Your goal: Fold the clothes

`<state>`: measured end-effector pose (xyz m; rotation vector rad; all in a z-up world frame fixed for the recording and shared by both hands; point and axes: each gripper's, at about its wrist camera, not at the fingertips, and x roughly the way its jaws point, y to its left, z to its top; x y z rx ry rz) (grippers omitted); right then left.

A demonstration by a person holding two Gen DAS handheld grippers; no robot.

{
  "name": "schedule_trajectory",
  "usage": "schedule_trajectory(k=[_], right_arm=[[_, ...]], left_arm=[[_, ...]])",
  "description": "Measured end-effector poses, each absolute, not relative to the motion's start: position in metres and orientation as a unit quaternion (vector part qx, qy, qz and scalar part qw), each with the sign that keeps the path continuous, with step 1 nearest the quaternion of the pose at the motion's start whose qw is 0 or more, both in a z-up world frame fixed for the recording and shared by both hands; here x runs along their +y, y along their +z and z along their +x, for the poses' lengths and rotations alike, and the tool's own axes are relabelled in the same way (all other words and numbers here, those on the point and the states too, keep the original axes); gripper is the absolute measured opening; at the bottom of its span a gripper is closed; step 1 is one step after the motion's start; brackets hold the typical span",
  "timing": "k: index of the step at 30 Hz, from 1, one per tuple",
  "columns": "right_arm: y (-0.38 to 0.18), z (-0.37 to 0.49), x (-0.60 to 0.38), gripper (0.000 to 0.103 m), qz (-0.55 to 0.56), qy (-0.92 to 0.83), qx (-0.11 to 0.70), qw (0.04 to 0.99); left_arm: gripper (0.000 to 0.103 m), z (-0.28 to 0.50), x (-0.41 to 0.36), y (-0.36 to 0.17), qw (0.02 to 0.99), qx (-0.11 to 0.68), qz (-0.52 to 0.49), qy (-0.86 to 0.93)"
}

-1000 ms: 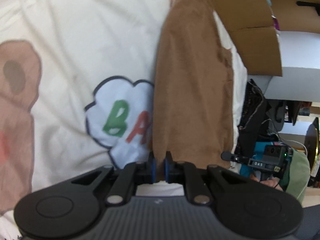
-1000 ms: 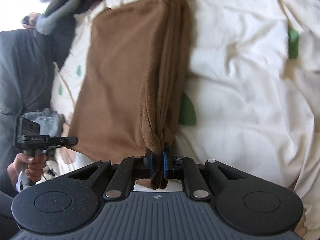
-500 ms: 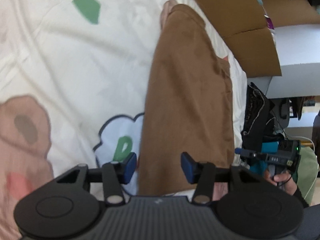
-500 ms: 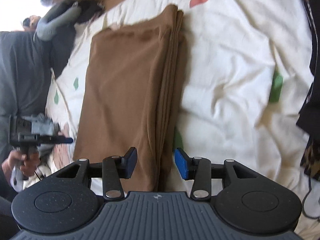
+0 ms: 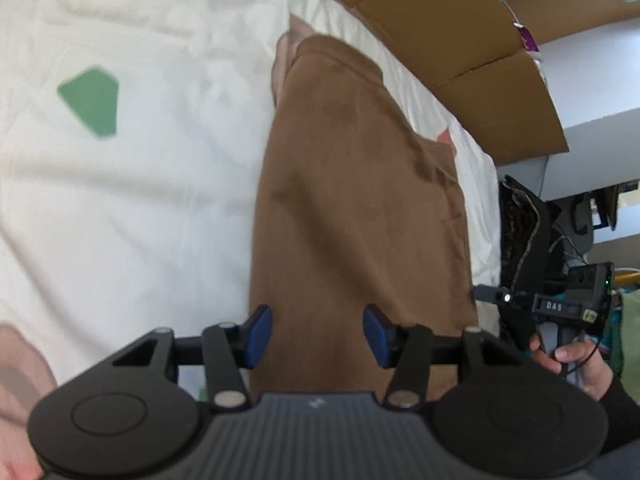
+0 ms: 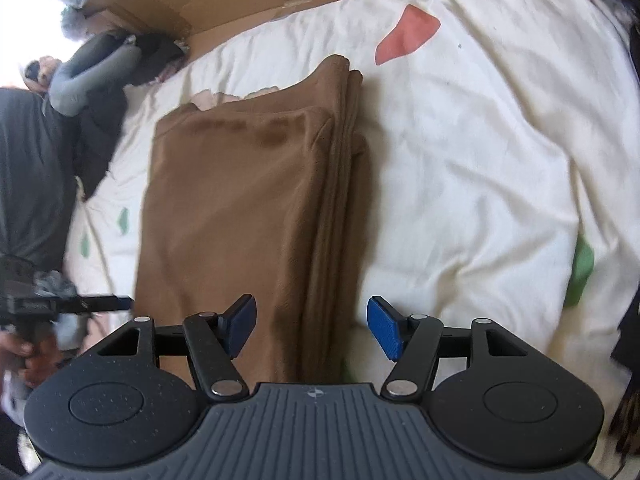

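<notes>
Brown garment, folded into a long rectangle, lies flat on the bed's cream sheet, toward the side edge where a cardboard panel and dark clutter stand; its far end stops short of the cardboard at the head edge. Stacked layer edges run along one long side, the other long side is a clean fold. Fabric looks soft, fleecy, light, limp; judged likely to sag and slide apart if lifted by one layer only, not fragile. Best hold, as a judgement: pinch all layers together at the two near corners, or at the layered long edge, then carry the near end over to the far end to halve it. Left gripper hovers over the near end, blue pads parted to a middling gap, having just been opening, cloth below but not pinched. Right gripper likewise over the near end by the layered edge, jaws wider, just been opening, nothing clamped. Sheet carries printed patches: green, red. Person's hand grips the other handle at the frame edge.
</notes>
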<state>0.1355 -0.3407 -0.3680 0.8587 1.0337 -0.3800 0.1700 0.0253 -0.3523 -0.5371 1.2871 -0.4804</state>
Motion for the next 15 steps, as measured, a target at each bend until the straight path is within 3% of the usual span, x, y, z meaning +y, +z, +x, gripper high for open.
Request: schedule_trajectory(k=[6, 10, 15], right_arm=[[-0.380, 0.132, -0.346, 0.065, 0.397, -0.179, 0.472, 0.767], [-0.385, 0.123, -0.350, 0.046, 0.398, -0.183, 0.467, 0.768], [-0.386, 0.117, -0.354, 0.042, 0.406, -0.179, 0.464, 0.767]], left_arm=[[0.057, 0.176, 0.018, -0.350, 0.761, 0.572, -0.210, -0.221], [0.057, 0.185, 0.017, -0.353, 0.766, 0.571, -0.206, -0.212], [0.057, 0.197, 0.017, -0.348, 0.772, 0.563, -0.204, -0.212]])
